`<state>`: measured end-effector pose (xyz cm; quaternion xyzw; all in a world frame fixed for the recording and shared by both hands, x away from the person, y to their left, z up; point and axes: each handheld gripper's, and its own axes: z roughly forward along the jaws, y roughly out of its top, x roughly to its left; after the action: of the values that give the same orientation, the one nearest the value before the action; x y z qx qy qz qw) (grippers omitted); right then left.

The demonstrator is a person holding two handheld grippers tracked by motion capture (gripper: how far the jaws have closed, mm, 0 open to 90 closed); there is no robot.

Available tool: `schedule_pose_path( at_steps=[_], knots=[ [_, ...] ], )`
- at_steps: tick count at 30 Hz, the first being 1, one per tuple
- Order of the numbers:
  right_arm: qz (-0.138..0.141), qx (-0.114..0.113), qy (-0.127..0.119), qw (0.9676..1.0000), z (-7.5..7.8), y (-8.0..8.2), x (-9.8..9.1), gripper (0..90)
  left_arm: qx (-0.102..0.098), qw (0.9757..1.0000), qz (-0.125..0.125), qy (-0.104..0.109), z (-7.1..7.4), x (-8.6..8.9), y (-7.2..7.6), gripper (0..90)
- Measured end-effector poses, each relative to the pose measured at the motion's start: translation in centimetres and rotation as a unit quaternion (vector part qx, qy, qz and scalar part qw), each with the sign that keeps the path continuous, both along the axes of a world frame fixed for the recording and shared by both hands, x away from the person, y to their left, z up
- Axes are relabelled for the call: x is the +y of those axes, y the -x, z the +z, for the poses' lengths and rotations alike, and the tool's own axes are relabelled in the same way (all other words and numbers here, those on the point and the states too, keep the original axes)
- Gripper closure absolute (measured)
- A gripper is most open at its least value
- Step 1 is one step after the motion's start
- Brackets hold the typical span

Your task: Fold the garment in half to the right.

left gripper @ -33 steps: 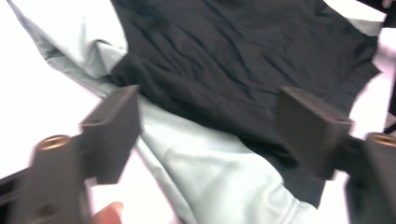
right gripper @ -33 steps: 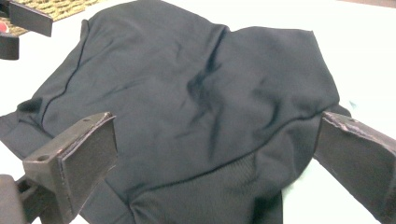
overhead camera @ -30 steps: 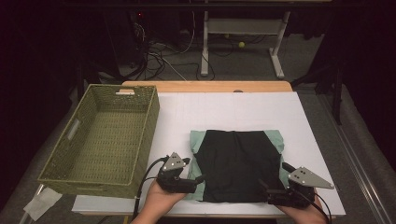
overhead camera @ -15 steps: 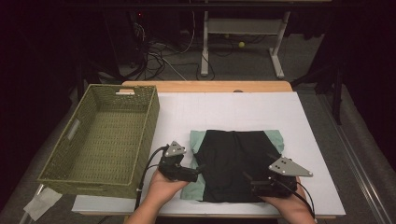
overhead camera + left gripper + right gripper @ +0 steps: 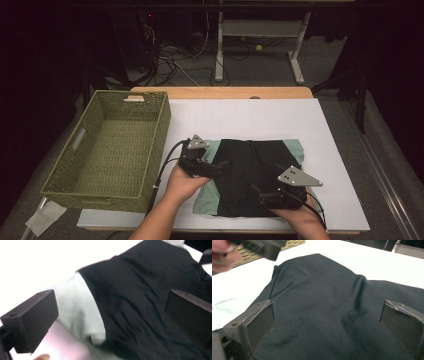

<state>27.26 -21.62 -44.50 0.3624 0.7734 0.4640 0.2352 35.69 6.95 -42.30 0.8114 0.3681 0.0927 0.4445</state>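
Both tools farther over the folded garment now — no legible writing.

A dim lab or workshop — tangled floor cables, metal desk frame, white-covered worktable.

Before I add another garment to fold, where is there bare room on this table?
Free: the white sheet beyond the folded cloth, and the strip to its right. The basket holds nothing. Crowded: the near edge, where both grippers work.
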Motion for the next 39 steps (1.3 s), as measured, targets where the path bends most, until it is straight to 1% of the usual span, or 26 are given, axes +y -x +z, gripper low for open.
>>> schedule_pose_path(
  at_steps=[2,5,7,9,11,13,15,17,18,21,23,25,27,28,30,32,34,36,37,39],
  knots=[
    [0.002,-0.001,-0.001,1.0,0.0,0.1,-0.1,0.0,-0.002,1.0,0.001,-0.002,0.3,-0.2,-0.6,0.0],
    [0.002,-0.006,-0.003,1.0,0.1,0.1,-0.4,0.0,0.001,1.0,0.002,-0.004,0.6,-0.5,-1.3,0.0],
    [0.003,-0.008,-0.003,1.0,0.2,0.0,-0.6,0.0,-0.003,1.0,0.005,-0.006,0.7,-0.7,-1.5,0.0],
    [0.004,-0.012,-0.002,0.9999,0.3,0.0,-0.7,0.0,-0.003,1.0,0.003,-0.008,0.7,-0.9,-1.8,0.0],
    [0.005,-0.015,-0.003,0.9999,0.3,-0.1,-1.0,0.0,-0.007,0.9999,0.005,-0.015,0.8,-1.1,-2.2,0.0],
    [0.001,-0.011,-0.003,0.9999,0.2,-0.1,-1.2,0.0,-0.009,0.9999,0.013,-0.007,1.0,-1.1,-2.6,0.0],
    [0.001,-0.008,-0.006,0.9999,0.1,0.0,-1.5,0.0,-0.003,0.9999,0.011,-0.006,1.0,-1.2,-3.2,0.0],
    [0.001,-0.006,-0.007,1.0,0.0,0.1,-1.6,0.0,0.001,0.9997,0.015,-0.019,1.0,-1.3,-3.8,0.0],
    [0.004,-0.005,-0.006,1.0,0.0,0.2,-1.6,0.0,0.001,0.9996,0.018,-0.022,1.0,-1.3,-4.1,0.0],
    [0.006,-0.004,-0.006,1.0,0.0,0.1,-1.4,0.0,0.007,0.9996,0.025,-0.008,0.7,-1.1,-4.9,2.4],
    [0.009,-0.004,-0.004,0.9999,0.0,0.1,-1.3,0.0,0.016,0.9993,0.031,-0.01,0.3,-1.0,-5.4,2.4],
    [0.011,-0.003,-0.005,0.9999,-0.1,0.2,-1.2,0.0,0.026,0.9987,0.039,-0.018,-0.2,-0.8,-5.9,2.4],
    [0.012,-0.002,-0.004,0.9999,-0.1,0.3,-1.1,0.0,0.037,0.9981,0.04,-0.029,-0.8,-0.7,-6.3,2.4],
    [0.014,-0.002,-0.003,0.9999,-0.1,0.3,-1.0,0.0,0.041,0.9976,0.042,-0.035,-1.2,-0.7,-6.4,2.7],
    [0.015,-0.003,-0.002,0.9999,-0.1,0.3,-1.0,0.0,0.051,0.997,0.043,-0.04,-2.0,-0.6,-6.5,7.6],
    [0.015,-0.003,-0.002,0.9999,-0.1,0.3,-1.0,0.0,0.061,0.9961,0.049,-0.04,-2.8,-0.5,-6.6,7.7],
    [0.016,-0.002,-0.002,0.9999,-0.1,0.3,-0.9,0.0,0.066,0.9957,0.046,-0.046,-3.4,-0.4,-6.6,7.7],
    [0.016,-0.002,-0.001,0.9999,-0.1,0.4,-0.9,0.0,0.072,0.9953,0.05,-0.041,-4.0,-0.1,-6.5,7.7],
    [0.016,-0.002,0.0,0.9999,-0.1,0.4,-0.9,0.0,0.077,0.9951,0.052,-0.034,-4.3,0.0,-6.5,7.7],
    [0.018,-0.001,-0.001,0.9998,-0.2,0.5,-0.7,0.0,0.079,0.9952,0.052,-0.024,-4.7,0.2,-6.5,7.7]
  ],
)
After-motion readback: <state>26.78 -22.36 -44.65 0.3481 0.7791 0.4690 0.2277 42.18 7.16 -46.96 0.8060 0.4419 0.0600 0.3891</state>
